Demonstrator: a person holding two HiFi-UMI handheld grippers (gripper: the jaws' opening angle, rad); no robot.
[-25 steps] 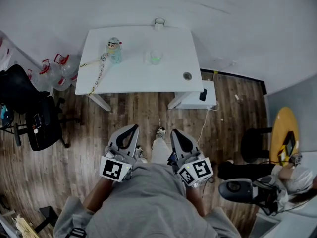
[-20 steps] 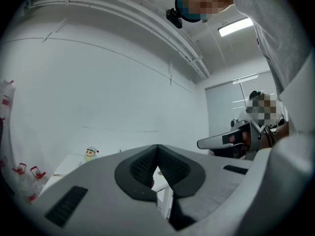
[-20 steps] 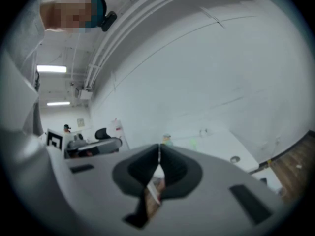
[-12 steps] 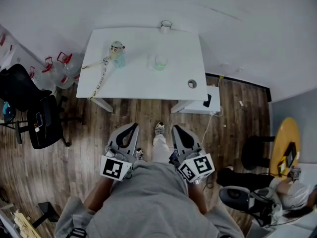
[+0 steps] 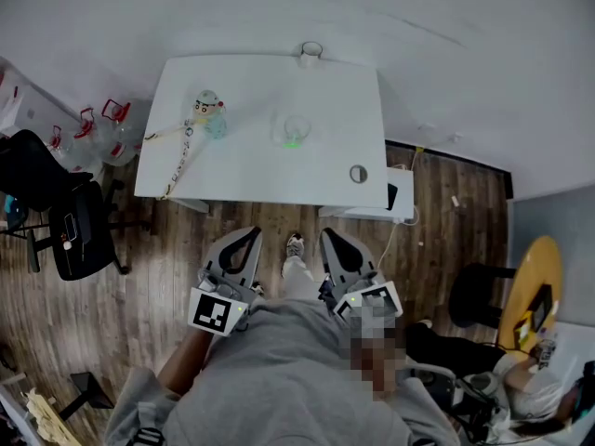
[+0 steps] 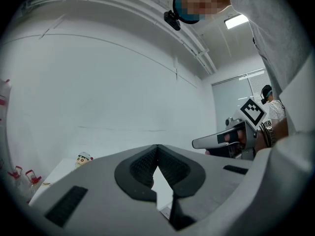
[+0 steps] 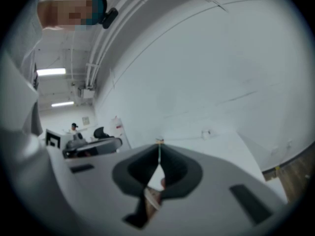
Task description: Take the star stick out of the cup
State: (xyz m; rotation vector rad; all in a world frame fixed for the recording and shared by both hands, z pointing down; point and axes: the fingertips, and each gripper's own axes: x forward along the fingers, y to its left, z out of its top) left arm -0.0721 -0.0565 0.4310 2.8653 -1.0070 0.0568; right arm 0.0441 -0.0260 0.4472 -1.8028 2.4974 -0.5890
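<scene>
Star stick point(image 5: 292, 141) in cup point(image 5: 296, 126), far from left gripper point(image 5: 245, 240), right gripper point(image 5: 331, 240), fingers point(image 6: 138, 168) closed, empty

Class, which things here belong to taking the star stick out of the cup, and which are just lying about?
Job: clear cup, green star stick inside it, left gripper, right gripper.
Lying about: cartoon figure, lanyard, office chair, water jugs.
</scene>
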